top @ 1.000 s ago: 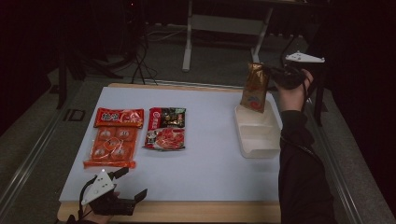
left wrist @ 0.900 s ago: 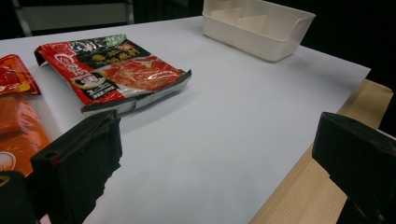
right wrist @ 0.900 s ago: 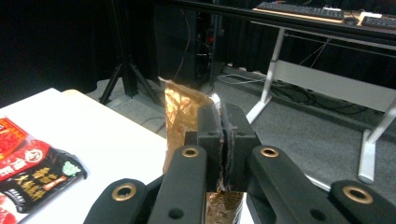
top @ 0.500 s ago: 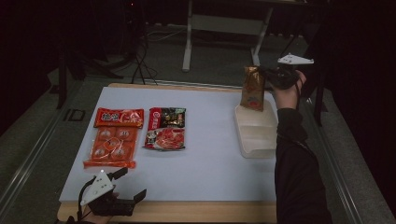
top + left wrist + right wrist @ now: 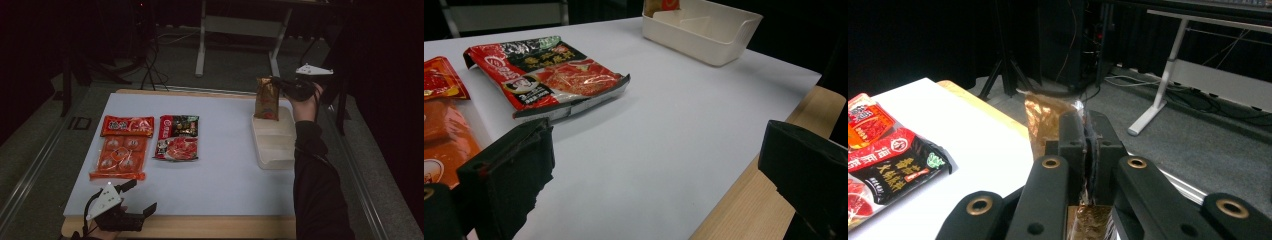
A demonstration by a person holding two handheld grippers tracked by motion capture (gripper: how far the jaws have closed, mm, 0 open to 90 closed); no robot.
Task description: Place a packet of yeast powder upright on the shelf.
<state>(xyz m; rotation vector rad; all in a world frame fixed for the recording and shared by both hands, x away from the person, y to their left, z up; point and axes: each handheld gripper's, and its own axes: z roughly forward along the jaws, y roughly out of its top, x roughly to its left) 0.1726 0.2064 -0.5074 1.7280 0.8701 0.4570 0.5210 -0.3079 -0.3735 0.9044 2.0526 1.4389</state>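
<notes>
A gold-brown foil pouch [image 5: 266,98] hangs upright over the far end of the white divided tray [image 5: 274,150], its bottom at the tray's back compartment. My right gripper [image 5: 278,83] is shut on the pouch's top edge; in the right gripper view the jaws pinch the crinkled foil pouch [image 5: 1044,120] between them. My left gripper [image 5: 131,200] rests open at the table's near left edge, nothing between its jaws. In the left gripper view the black fingers [image 5: 509,175] stand wide apart over bare white table.
A red and black sauce packet [image 5: 177,137] lies mid-table, also in the left gripper view [image 5: 546,75]. Left of it lie a red snack bar packet [image 5: 127,126] and an orange multi-pack [image 5: 120,159]. The wooden table edge [image 5: 210,227] runs along the front.
The right hand has lowered the foil pouch toward the tray's far compartment. The left gripper has stayed where it was.
</notes>
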